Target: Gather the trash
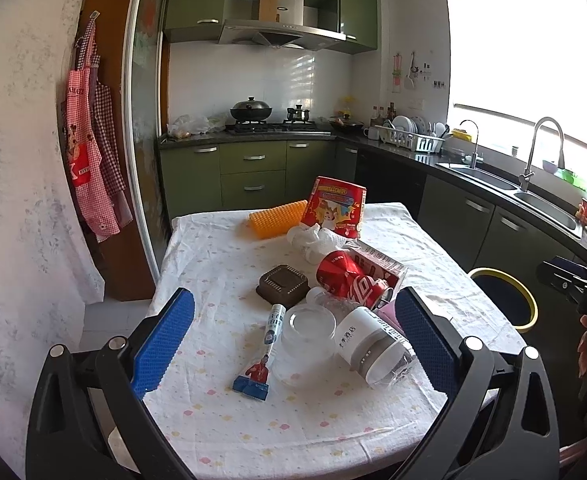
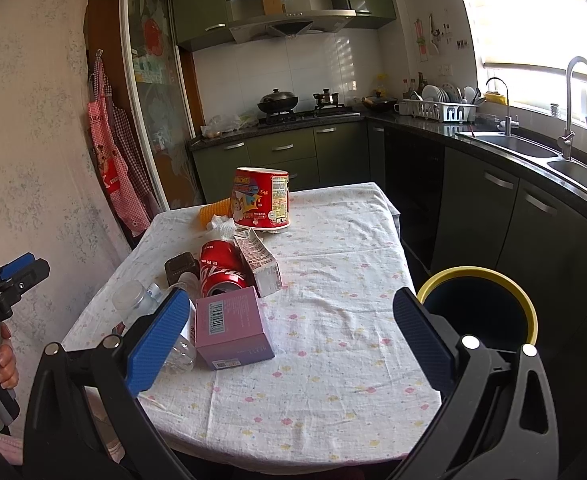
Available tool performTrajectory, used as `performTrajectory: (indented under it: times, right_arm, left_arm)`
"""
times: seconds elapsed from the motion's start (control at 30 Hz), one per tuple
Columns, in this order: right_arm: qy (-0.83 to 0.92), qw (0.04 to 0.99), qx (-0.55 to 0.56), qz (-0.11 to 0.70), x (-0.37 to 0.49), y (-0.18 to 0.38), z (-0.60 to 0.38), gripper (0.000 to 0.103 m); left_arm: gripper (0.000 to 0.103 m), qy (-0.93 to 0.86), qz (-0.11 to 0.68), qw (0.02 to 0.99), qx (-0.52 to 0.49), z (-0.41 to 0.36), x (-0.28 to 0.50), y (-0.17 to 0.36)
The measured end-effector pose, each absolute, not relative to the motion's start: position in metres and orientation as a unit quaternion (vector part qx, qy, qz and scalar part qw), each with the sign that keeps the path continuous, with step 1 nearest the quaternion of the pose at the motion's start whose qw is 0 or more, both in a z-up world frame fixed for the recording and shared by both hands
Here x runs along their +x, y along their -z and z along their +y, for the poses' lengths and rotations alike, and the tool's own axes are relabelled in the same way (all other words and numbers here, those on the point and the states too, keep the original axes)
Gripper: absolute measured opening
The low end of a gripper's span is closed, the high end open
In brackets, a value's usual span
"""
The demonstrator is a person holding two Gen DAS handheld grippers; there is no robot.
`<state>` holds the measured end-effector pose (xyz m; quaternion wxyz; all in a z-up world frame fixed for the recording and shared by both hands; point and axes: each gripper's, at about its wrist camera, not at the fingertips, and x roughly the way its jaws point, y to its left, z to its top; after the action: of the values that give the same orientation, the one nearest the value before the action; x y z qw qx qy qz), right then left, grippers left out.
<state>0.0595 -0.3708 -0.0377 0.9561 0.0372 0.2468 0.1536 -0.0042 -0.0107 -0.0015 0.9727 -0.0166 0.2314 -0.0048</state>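
Trash lies on the clothed table (image 1: 221, 272): a red cola can (image 1: 349, 284) on its side, a clear plastic bottle with a white label (image 1: 369, 344), a clear cup (image 1: 307, 328), a squeezed tube (image 1: 265, 352), a brown square lid (image 1: 283, 286), a carton (image 1: 381, 264), crumpled tissue (image 1: 317, 240), an orange roller (image 1: 277, 218) and a red paper tub (image 1: 335, 206). A pink box (image 2: 233, 326) shows in the right wrist view by the can (image 2: 219, 270). My left gripper (image 1: 293, 320) is open above the bottle and cup. My right gripper (image 2: 289, 334) is open over the table (image 2: 333, 280), empty.
A dark bin with a yellow rim (image 2: 479, 306) stands at the table's right side; it also shows in the left wrist view (image 1: 505, 296). Green cabinets, a stove and a sink counter (image 2: 533, 152) run along the back and right. Aprons (image 1: 89, 160) hang on the left wall.
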Motion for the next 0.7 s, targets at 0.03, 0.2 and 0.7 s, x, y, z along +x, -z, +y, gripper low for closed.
performTrajectory:
  times: [0.03,0.2,0.7]
  right_arm:
    - [-0.154,0.956,0.037,0.247,0.0596,0.0378,-0.3709,0.097]
    - [-0.154,0.956,0.038,0.247,0.0601,0.0381,-0.3713,0.097]
    - [-0.154,0.955,0.038,0.249,0.0612,0.0365,-0.372,0.097]
  left_arm:
    - [0.099,0.006,0.232,0.973,-0.017,-0.011,-0.004,0.002]
    - [0.099,0.01,0.235,0.972,-0.021,-0.0109,-0.0039,0.0033]
    - [0.099,0.016,0.242,0.97,-0.023,-0.0116,-0.0022,0.0073]
